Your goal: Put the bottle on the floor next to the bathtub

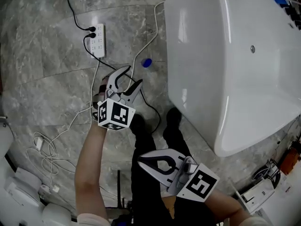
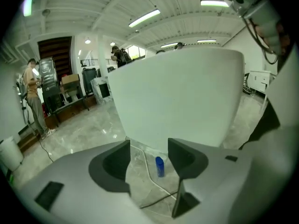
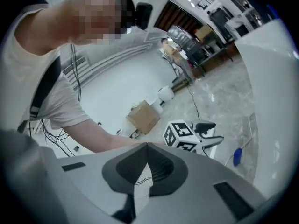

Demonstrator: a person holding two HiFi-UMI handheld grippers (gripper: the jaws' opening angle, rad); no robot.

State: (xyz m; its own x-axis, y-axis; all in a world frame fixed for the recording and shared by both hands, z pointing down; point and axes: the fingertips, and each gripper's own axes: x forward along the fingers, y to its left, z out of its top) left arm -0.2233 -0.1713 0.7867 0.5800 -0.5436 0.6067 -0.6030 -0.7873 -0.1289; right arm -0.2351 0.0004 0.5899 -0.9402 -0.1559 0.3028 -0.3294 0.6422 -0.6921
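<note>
A small blue bottle [image 1: 146,63] stands upright on the grey marble floor, close to the outer wall of the white bathtub [image 1: 221,74]. My left gripper [image 1: 133,76] hovers just short of it, open and empty. In the left gripper view the bottle [image 2: 160,166] shows in the gap between the jaws of the left gripper [image 2: 148,160] but farther off, in front of the tub [image 2: 177,97]. My right gripper [image 1: 139,160] hangs low by the person's legs, shut on nothing. From the right gripper [image 3: 145,148] view I see the bottle [image 3: 237,157] and the left gripper [image 3: 208,133].
A white power strip [image 1: 98,40] with black plugs lies on the floor at the back left. A white cable [image 1: 139,53] runs past the bottle, and more cables loop at the left. The person's black shoes [image 1: 173,118] stand by the tub's corner. People [image 2: 32,92] stand far off.
</note>
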